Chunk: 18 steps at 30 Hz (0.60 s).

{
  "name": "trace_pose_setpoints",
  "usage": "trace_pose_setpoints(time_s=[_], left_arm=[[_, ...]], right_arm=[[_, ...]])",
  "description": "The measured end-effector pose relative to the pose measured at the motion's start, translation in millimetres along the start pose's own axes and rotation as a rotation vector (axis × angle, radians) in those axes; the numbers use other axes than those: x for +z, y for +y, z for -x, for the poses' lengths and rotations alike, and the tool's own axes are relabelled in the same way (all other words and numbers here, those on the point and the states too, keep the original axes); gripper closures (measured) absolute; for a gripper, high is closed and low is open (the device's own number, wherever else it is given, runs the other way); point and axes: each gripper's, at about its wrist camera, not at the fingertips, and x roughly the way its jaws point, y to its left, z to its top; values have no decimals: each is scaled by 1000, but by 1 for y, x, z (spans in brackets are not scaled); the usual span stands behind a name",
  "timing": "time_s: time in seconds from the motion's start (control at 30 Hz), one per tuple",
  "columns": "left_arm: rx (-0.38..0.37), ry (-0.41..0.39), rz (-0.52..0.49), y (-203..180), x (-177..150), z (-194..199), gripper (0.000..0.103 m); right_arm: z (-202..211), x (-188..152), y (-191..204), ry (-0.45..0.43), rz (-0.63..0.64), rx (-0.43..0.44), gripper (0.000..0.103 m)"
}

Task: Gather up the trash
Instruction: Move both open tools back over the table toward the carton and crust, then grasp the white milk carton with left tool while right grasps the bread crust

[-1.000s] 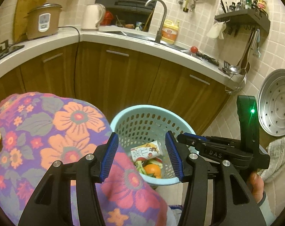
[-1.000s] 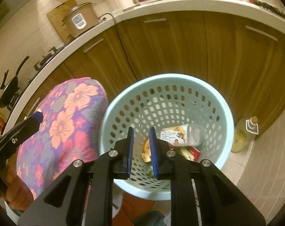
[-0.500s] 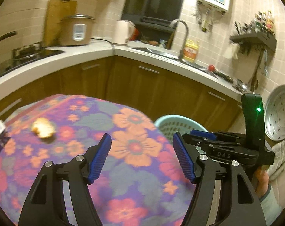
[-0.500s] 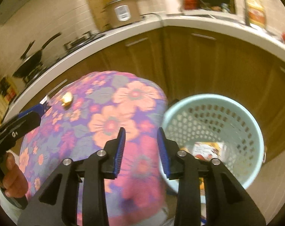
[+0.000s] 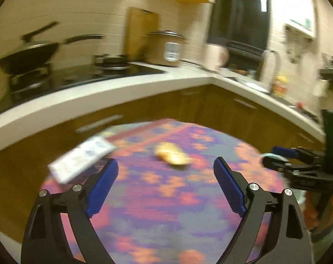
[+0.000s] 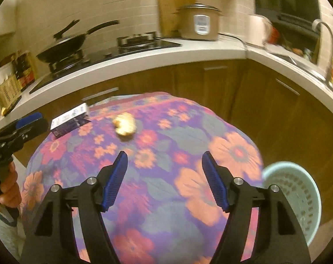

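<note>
A yellowish scrap of food (image 6: 124,126) lies on the far part of the flowered tablecloth (image 6: 166,154); it also shows in the left wrist view (image 5: 173,155). A white and purple carton (image 6: 70,123) lies at the cloth's far left edge, blurred in the left wrist view (image 5: 80,161). My left gripper (image 5: 165,184) is open and empty above the cloth. My right gripper (image 6: 165,180) is open and empty over the table. The pale blue trash basket (image 6: 298,195) stands on the floor at the right.
A white counter (image 6: 166,55) curves behind the table with a stove, a black pan (image 6: 63,46), a rice cooker (image 6: 199,22) and a sink tap (image 6: 324,37). Brown cabinets (image 6: 254,92) stand below it.
Both grippers have swung left, away from the basket and over the table. The right gripper has opened wide. The food scrap and the carton have come into view.
</note>
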Motion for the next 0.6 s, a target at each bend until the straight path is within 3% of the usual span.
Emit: trace_pose_setpoints(time_s=[0.07, 0.13, 0.27, 0.4, 0.47, 0.6], left_arm=[[108, -12, -7, 24, 0, -1, 11], [180, -14, -23, 45, -2, -5, 9], [261, 19, -80, 85, -5, -22, 9], [231, 56, -39, 126, -4, -41, 9], [178, 79, -19, 142, -2, -54, 9], [113, 143, -47, 153, 0, -80, 9]], right_arm=[[-14, 5, 15, -16, 21, 13, 27], [-32, 12, 33, -19, 52, 17, 26], [-74, 20, 59, 26, 104, 27, 26], [-109, 24, 71, 55, 137, 17, 26], [-123, 24, 68, 73, 126, 7, 26], [-142, 24, 51, 128, 64, 33, 26]])
